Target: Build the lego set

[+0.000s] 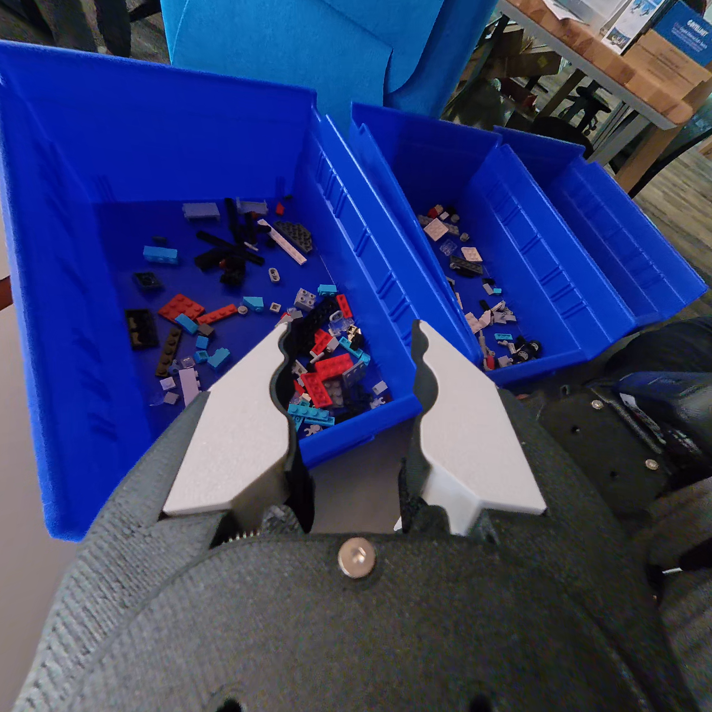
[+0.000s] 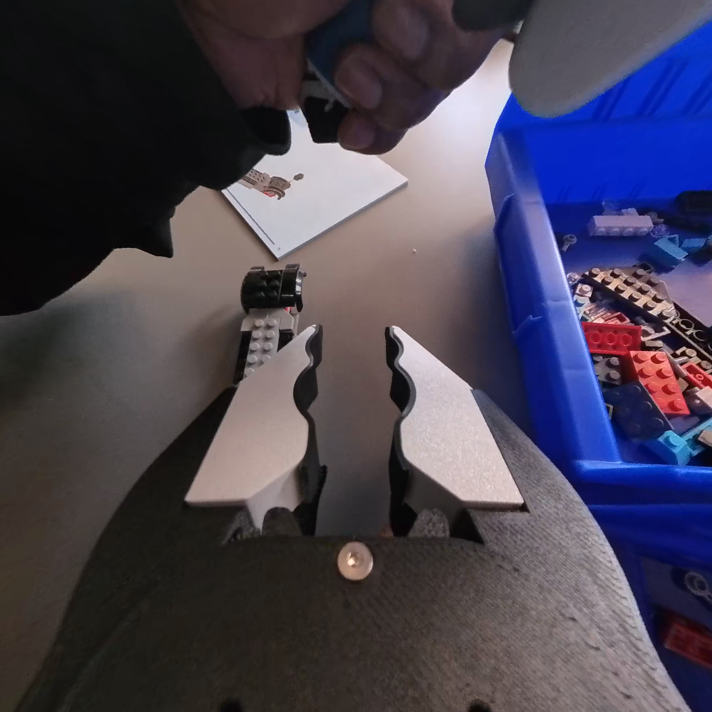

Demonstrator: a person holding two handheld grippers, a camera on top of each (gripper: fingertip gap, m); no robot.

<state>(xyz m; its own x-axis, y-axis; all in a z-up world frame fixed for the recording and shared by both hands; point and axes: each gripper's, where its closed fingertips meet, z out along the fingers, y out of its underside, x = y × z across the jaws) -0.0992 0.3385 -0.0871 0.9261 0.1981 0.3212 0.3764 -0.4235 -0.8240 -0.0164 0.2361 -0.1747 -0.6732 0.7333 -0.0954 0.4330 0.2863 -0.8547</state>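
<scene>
My left gripper (image 1: 348, 327) is open and empty, held above the near right corner of a big blue bin (image 1: 46, 269) of loose red, black, grey and light-blue bricks (image 1: 323, 370). My right gripper (image 2: 352, 329) is open and empty, low over the beige table (image 2: 424, 269). A partly built black and grey model (image 2: 269, 308) lies on the table just left of its left finger (image 2: 266, 408). The same bin (image 2: 512, 308) and its bricks show at the right of the right wrist view.
A second blue bin (image 1: 501, 215) with small grey and white parts and a third blue bin (image 1: 624, 239) stand to the right. An instruction booklet (image 2: 327, 204) lies beyond the model. A hand (image 2: 385, 77) holds the other gripper's handle above. A blue chair (image 1: 308, 46) stands behind. Spacing between my two grippers at the tips: around 15 cm.
</scene>
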